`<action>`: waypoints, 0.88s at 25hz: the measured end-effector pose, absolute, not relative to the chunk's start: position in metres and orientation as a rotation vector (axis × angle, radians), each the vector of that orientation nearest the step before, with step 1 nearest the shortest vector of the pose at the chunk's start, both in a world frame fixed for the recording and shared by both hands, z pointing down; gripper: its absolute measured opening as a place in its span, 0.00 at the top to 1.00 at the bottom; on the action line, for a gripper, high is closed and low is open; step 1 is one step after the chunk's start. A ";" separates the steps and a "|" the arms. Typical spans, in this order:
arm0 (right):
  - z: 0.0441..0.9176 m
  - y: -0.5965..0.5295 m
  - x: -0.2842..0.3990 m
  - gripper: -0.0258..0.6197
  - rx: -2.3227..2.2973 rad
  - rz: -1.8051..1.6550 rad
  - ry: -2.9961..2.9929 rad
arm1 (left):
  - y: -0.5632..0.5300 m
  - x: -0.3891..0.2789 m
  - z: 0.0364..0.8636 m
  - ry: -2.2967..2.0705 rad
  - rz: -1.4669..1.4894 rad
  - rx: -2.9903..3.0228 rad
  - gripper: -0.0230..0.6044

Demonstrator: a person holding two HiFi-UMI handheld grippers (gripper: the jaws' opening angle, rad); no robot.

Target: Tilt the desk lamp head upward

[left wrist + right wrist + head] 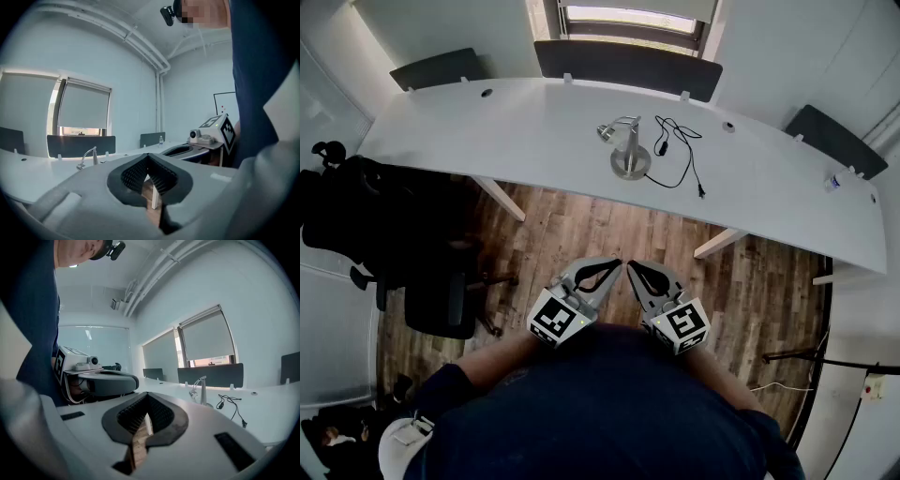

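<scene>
A small silver desk lamp [628, 148] stands on the long white desk [534, 131], its head [606, 132] bent down to the left and its black cord [680, 159] trailing right. The lamp [88, 157] shows far off in the left gripper view, and the lamp [201, 391] shows again in the right gripper view. Both grippers are held close to the person's chest, well short of the desk. My left gripper [615, 264] is shut with nothing in it. My right gripper [630, 266] is shut and empty too, its tip nearly touching the left one.
Dark chairs [628, 67] stand behind the desk under the window. A black office chair [441, 305] with bags sits at the left on the wood floor [609, 234]. A small bottle [832, 183] rests at the desk's right end.
</scene>
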State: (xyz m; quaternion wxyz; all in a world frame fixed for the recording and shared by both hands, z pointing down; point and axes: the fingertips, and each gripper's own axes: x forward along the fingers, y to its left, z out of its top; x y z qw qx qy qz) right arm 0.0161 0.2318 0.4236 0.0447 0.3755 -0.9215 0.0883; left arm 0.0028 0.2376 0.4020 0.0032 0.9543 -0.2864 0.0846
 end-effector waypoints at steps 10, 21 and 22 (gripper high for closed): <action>0.445 0.239 0.053 0.94 1.061 0.298 -2.845 | 0.246 0.032 0.419 -1.039 0.261 2.934 0.95; 0.452 0.183 0.051 0.94 1.094 0.280 -2.818 | 0.185 0.019 0.423 -1.065 0.204 2.911 0.95; 0.453 0.172 0.050 0.94 1.108 0.272 -2.803 | 0.174 0.017 0.424 -1.053 0.199 2.917 0.95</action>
